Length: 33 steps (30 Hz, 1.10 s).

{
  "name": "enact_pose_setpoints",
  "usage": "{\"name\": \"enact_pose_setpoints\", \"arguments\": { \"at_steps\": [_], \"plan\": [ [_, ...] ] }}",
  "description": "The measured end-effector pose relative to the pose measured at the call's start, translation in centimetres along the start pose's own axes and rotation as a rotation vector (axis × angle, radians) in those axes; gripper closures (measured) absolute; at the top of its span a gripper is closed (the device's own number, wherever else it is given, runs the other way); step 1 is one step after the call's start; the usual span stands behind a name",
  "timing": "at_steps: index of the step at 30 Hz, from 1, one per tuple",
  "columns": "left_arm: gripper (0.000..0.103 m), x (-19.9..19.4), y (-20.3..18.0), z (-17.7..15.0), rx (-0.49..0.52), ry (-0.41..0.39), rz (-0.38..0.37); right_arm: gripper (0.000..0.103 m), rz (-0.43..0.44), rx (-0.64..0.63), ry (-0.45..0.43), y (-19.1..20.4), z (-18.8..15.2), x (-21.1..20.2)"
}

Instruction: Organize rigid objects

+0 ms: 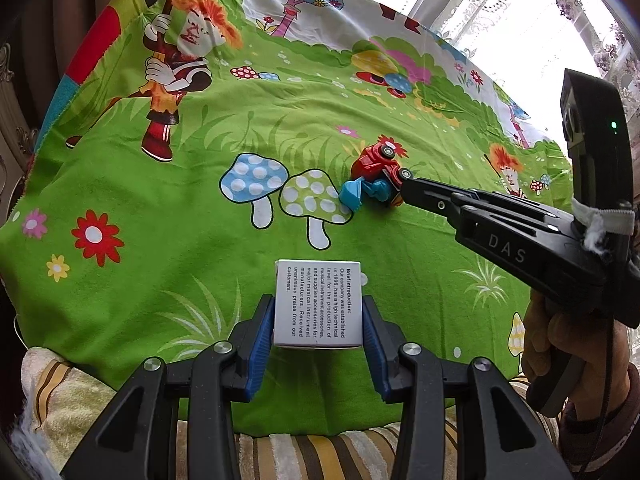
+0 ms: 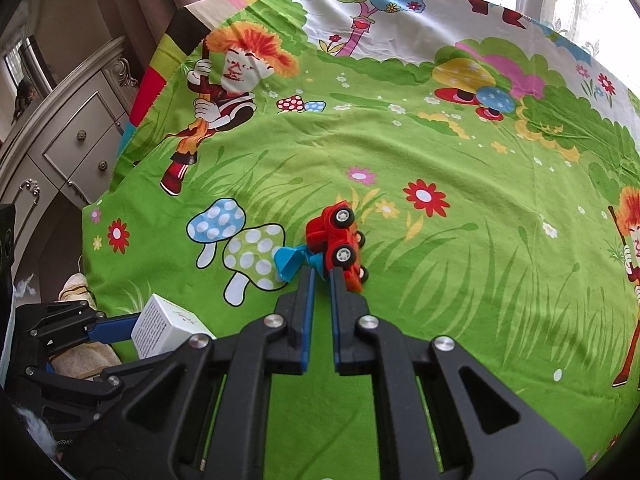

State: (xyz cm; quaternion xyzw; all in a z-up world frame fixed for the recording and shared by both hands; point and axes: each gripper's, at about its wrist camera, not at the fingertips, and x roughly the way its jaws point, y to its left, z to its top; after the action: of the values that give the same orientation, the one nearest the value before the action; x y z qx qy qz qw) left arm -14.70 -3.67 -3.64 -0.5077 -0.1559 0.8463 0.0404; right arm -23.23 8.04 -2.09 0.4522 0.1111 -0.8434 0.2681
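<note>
The red toy digger point(image 2: 336, 240) lies tipped on its side, wheels up, on the green cartoon sheet point(image 2: 460, 280), dead ahead of my right claw point(image 2: 322, 280), whose tips look pinched on its near end. My left claw point(image 1: 318, 320) clamps the white box point(image 1: 318, 308), low over the sheet's near edge.

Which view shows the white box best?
The left wrist view: the white box fills the centre between that gripper's blue pads, printed text readable. The right wrist view shows it only at the lower left edge, partly hidden by a gripper link.
</note>
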Motion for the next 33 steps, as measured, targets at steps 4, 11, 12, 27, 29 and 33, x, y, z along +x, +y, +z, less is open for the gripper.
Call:
{"name": "enact_pose_setpoints", "arguments": {
  "at_steps": [4, 11, 12, 27, 29, 33],
  "plan": [
    [0.06, 0.0, 0.1, 0.0, -0.001, 0.0, -0.001, 0.093, -0.019, -0.098, -0.021, 1.6, 0.5, -0.2],
    [0.06, 0.0, 0.0, 0.0, -0.002, 0.0, -0.001, 0.093, -0.022, -0.01, -0.03, -0.5, 2.0, 1.1],
    [0.06, 0.0, -0.1, 0.0, -0.002, 0.0, -0.002, 0.093, -0.029, -0.003, -0.031, -0.8, 2.1, 1.2],
    [0.06, 0.1, -0.2, 0.0, -0.004, 0.0, -0.003, 0.09, -0.102, 0.187, -0.014, -6.7, 0.8, 1.2],
    [0.06, 0.1, -0.2, 0.0, -0.003, 0.0, -0.002, 0.076, -0.105, 0.211, -0.041, -7.0, 0.5, 0.0],
    [0.06, 0.1, -0.1, -0.1, -0.001, 0.001, -0.005, 0.055, -0.064, 0.195, -0.112, -6.0, 0.3, -2.5]
  ]
}}
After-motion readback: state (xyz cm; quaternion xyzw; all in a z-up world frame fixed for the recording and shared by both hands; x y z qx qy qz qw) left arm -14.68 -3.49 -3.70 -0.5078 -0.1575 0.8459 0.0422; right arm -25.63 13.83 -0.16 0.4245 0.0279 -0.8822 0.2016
